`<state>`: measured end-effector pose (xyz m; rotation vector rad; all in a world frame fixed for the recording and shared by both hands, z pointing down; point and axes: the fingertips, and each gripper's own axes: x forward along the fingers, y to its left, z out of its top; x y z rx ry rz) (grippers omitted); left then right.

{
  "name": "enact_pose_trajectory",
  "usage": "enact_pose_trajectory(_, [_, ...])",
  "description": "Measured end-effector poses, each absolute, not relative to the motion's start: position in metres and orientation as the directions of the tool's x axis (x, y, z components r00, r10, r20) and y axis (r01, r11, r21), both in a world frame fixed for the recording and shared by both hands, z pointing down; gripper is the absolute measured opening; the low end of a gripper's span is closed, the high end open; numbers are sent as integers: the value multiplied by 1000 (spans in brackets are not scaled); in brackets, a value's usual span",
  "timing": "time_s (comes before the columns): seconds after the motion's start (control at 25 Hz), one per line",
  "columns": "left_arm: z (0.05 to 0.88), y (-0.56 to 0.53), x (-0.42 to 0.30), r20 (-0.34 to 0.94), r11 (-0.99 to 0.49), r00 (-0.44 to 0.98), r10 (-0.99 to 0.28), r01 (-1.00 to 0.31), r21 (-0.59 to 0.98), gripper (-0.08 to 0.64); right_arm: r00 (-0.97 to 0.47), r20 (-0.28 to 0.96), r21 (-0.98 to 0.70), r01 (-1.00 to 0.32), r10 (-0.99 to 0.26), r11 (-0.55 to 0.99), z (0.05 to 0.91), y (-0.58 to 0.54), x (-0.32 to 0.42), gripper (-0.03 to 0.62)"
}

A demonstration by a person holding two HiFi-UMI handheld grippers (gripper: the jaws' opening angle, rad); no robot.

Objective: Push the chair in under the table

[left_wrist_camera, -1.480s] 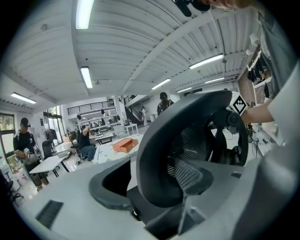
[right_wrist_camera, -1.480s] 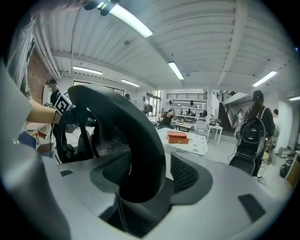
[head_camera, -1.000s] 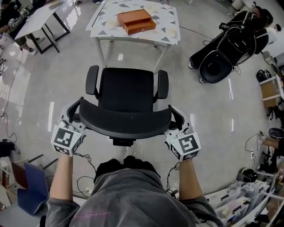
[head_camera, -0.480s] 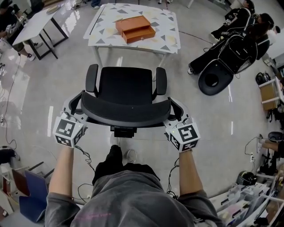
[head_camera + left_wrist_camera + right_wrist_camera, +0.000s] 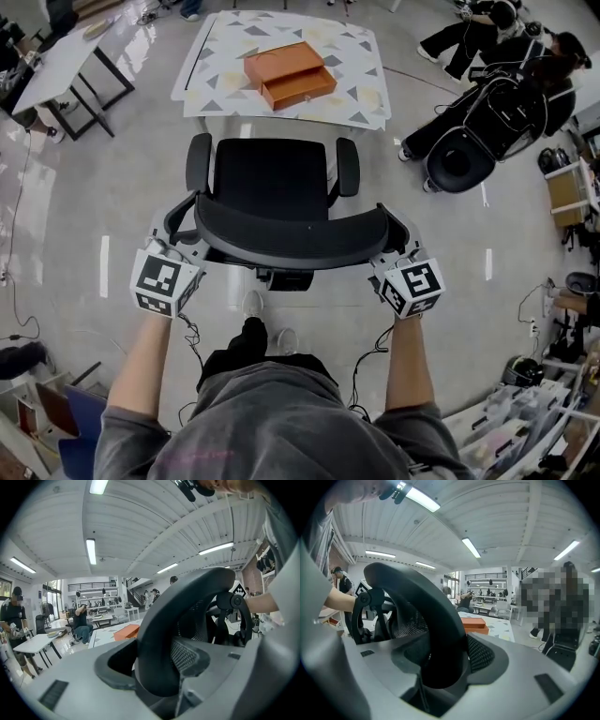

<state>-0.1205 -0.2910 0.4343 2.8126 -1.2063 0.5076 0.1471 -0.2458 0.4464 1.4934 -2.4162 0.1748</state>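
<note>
The black office chair [image 5: 272, 178] faces the white table with grey triangles [image 5: 220, 80], its seat front just short of the table's near edge. Both grippers clasp the curved mesh backrest [image 5: 291, 234] at its ends. My left gripper [image 5: 183, 232] is shut on the left end of the rim, my right gripper [image 5: 394, 232] on the right end. In the left gripper view the backrest rim [image 5: 159, 620] fills the gap between the jaws of that gripper [image 5: 157, 663]. The right gripper view shows the same rim [image 5: 440, 634] inside the right gripper [image 5: 445, 660].
An orange drawer box [image 5: 291, 73] lies on the table. A black-legged table [image 5: 56, 61] stands at far left. A person sits in a dark chair [image 5: 487, 103] at upper right. Shelves and bins [image 5: 525, 412] crowd the lower right; cables trail on the floor by my feet [image 5: 253, 305].
The chair has rolled forward toward the table with both grippers still on its backrest. The person has stepped after it, and the table edge now sits close to the seat front.
</note>
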Motion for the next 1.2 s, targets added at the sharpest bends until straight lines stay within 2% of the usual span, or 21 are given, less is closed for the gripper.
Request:
enact_pose_trajectory(0.72, [435, -412, -102, 302, -705, 655, -692, -703, -90, 225, -351, 318, 76, -917, -881, 392, 448, -368, 166, 235])
enact_pose_trajectory(1.2, [436, -458, -102, 305, -710, 657, -690, -697, -104, 224, -337, 319, 75, -923, -886, 378, 449, -408, 164, 235])
